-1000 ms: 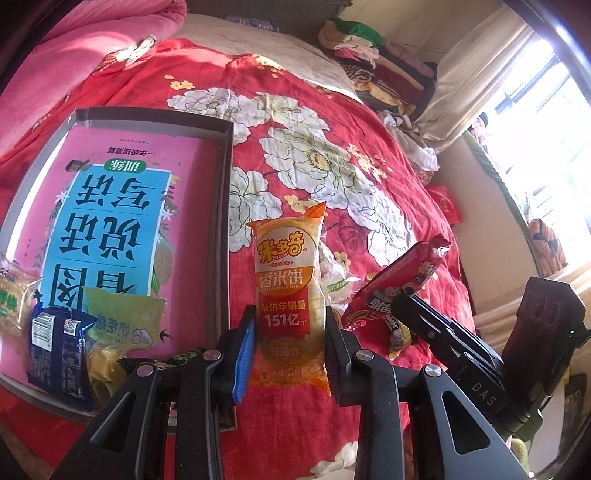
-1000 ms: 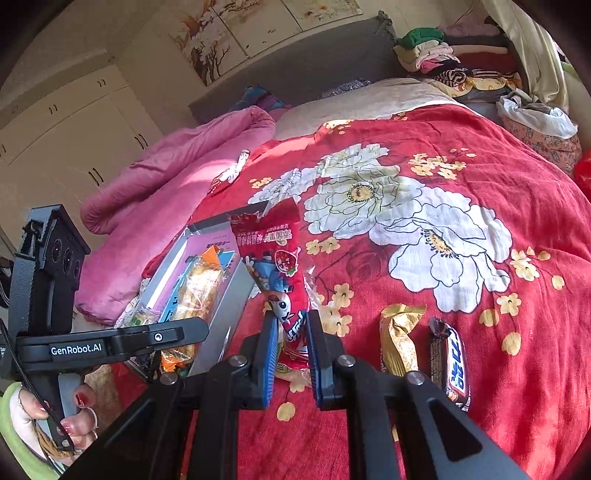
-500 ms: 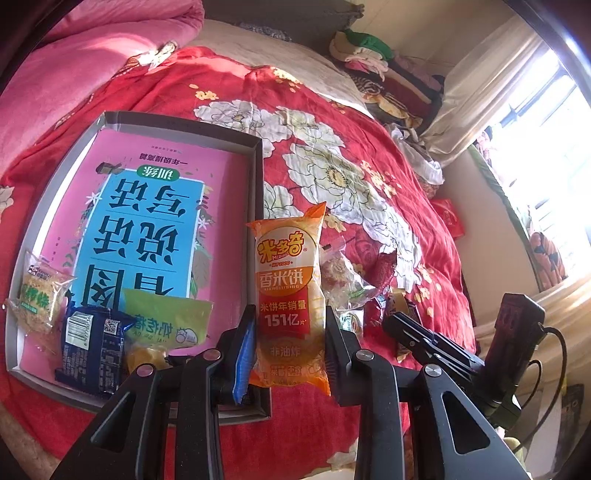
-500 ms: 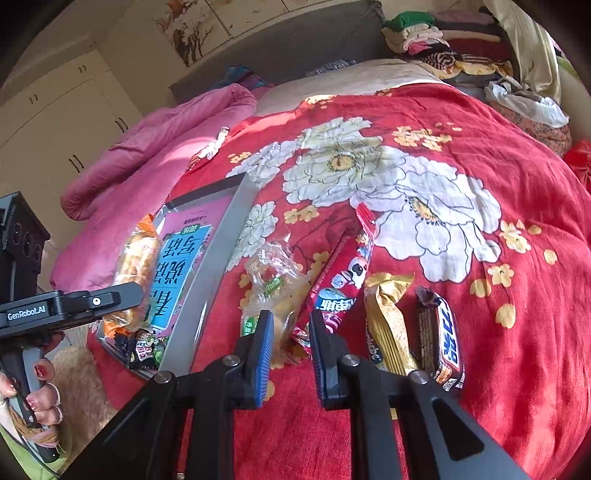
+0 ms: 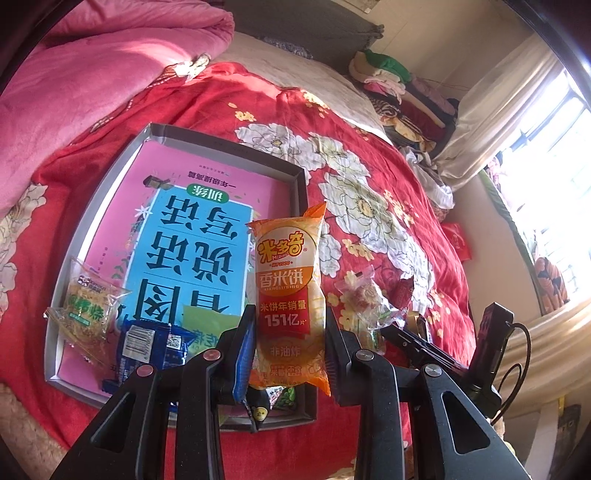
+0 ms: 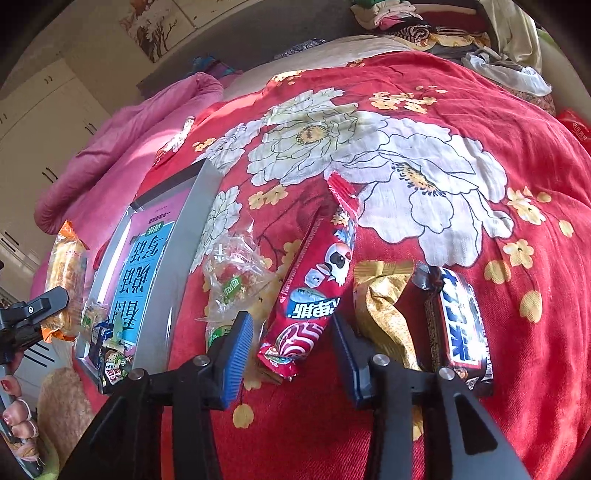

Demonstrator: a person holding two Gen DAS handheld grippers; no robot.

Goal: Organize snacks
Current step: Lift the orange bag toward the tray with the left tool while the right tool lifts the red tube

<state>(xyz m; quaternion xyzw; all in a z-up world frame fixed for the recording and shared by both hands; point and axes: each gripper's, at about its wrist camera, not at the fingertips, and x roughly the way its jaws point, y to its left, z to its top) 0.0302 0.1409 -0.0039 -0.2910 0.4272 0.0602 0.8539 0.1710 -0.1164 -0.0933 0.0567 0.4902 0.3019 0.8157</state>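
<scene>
Left gripper [image 5: 290,350] clenched on orange rice-cracker packet [image 5: 290,295], lower centre, above grey shallow tray [image 5: 301,177]. Right gripper [image 6: 291,354] opening; red glossy snack stick [image 6: 314,295] between jaws, untouched, on red floral quilt [image 6: 443,92]. Risk: early release drops packet on tray rim.

Home bedroom: bed under a red floral bedspread [image 6: 406,155], rumpled pink quilt [image 5: 92,74], grey headboard [image 5: 303,29], folded clothes pile [image 5: 399,88], white wardrobe doors [image 6: 40,122], curtained sunny window [image 5: 546,155], framed wall picture [image 6: 155,26].
</scene>
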